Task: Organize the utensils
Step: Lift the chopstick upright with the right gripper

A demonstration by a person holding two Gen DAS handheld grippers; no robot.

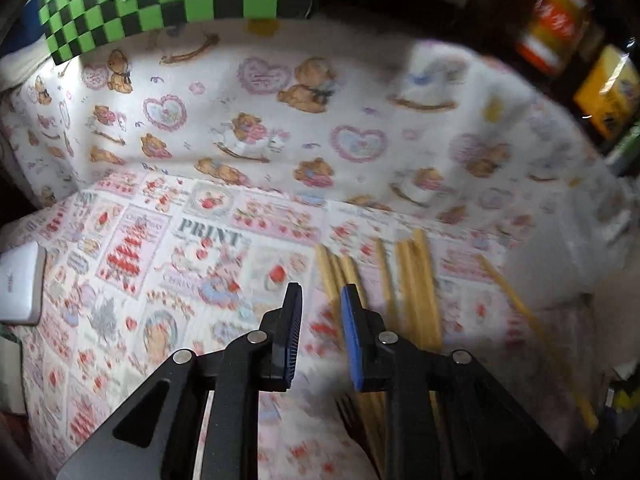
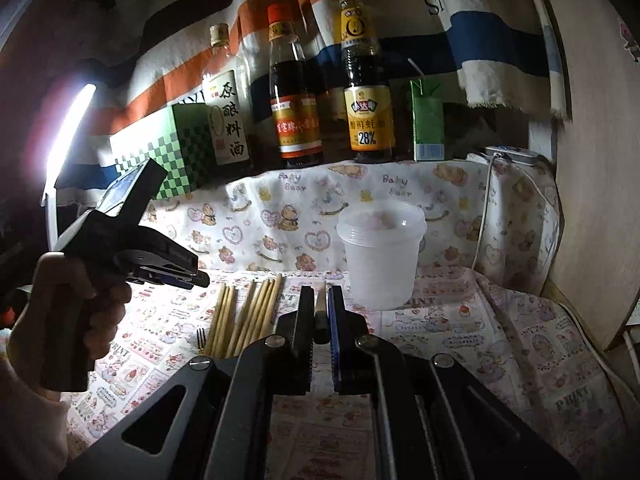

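Now the right tool (image 2: 320, 308), shut tight on one chopstick (image 2: 321, 314), should lift it over the plastic cup (image 2: 380, 256) and lower it upright, while the nearly closed, empty left tool (image 1: 320, 300) hovers above the chopsticks (image 1: 416, 280) on the bench (image 1: 160, 280).

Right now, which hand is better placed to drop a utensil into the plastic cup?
Right. Its claw is shut on a chopstick directly facing the plastic cup; the left claw holds nothing, off beside the chopsticks.

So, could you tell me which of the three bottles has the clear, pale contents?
The leftmost bottle, white-labelled; the other two bottles hold dark liquid.
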